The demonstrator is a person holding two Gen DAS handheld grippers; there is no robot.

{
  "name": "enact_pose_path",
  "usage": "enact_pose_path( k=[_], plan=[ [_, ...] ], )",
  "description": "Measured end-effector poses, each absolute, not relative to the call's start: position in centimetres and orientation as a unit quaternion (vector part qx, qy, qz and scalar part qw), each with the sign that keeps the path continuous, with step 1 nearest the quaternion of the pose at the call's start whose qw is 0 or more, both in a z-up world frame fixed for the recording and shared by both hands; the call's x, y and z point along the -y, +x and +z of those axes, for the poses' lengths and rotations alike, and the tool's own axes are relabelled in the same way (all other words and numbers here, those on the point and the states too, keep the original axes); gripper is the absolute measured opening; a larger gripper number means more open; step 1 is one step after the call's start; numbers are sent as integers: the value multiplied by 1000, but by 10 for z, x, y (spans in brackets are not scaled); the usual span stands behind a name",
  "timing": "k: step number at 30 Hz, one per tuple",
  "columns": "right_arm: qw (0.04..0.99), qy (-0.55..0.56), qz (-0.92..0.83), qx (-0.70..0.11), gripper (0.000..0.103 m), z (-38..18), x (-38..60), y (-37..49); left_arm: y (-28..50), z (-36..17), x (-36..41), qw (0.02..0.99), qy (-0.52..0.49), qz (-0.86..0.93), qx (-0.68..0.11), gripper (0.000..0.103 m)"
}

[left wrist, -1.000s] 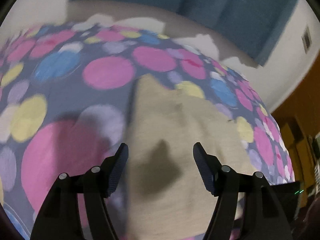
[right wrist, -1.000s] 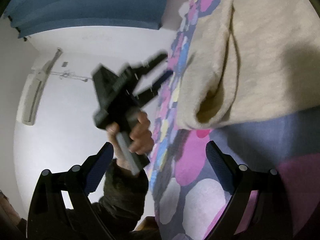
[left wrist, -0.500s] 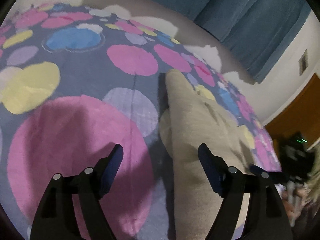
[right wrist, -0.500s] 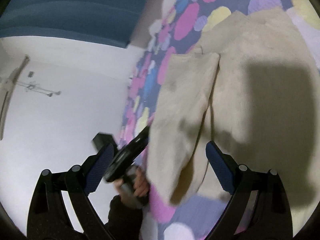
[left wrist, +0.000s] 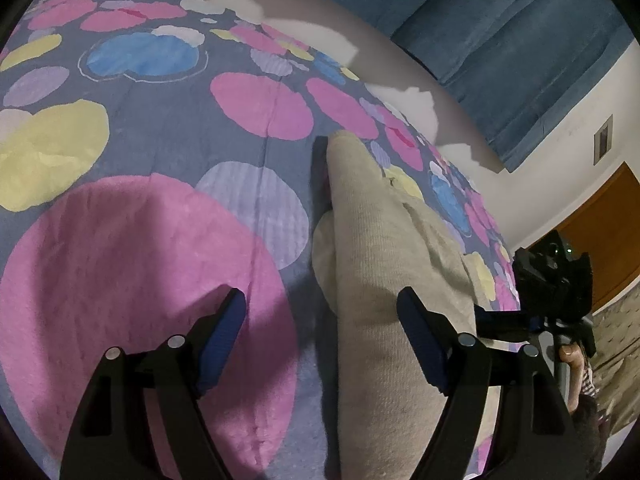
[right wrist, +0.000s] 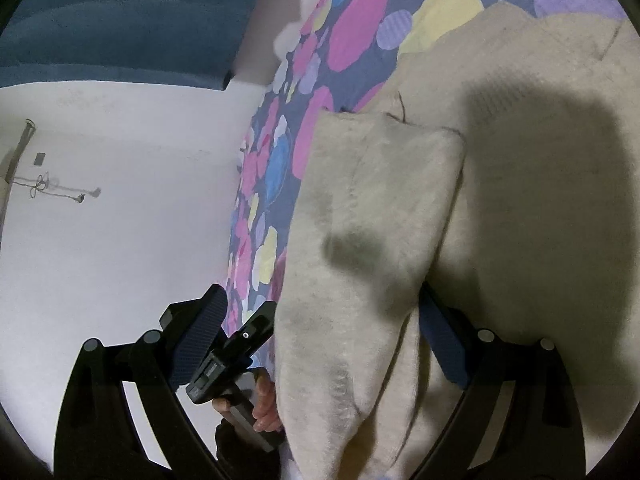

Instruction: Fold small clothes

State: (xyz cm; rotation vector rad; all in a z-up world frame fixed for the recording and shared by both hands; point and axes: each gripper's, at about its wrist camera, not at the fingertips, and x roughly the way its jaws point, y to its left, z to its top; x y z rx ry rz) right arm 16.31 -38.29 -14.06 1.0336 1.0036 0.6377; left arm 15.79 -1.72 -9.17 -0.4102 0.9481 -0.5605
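Dim indoor light, strong fisheye bend in both views

Dark vignette rings the corners. Broad soft shadows fall on the beige garment [right wrist: 540,152] at right and the spotted bedspread [left wrist: 160,128] at lower centre; focus is fair, slight softness toward the edges.

One beige garment [left wrist: 384,264] lies on one bedspread [left wrist: 132,264] patterned with many coloured circles. Two grippers show: the left gripper [left wrist: 322,340] and the right gripper [right wrist: 320,344], each with two fingers [left wrist: 222,334]. One hand [right wrist: 266,404] is visible. One blue curtain [left wrist: 500,36] hangs behind.
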Motion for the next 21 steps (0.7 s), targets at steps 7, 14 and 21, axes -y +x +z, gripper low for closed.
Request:
enact_pose_path(
  k=[7, 14, 21],
  plan=[
    [697, 496, 292, -427, 93, -143, 390, 179, 158, -92, 18, 834, -190, -264, -445, 77],
    [701, 479, 298, -436, 93, -143, 382, 203, 159, -92, 18, 831, -194, -264, -448, 77],
    [716, 462, 292, -433, 87, -139, 379, 204, 159, -92, 18, 830, -196, -265, -449, 78]
  ],
)
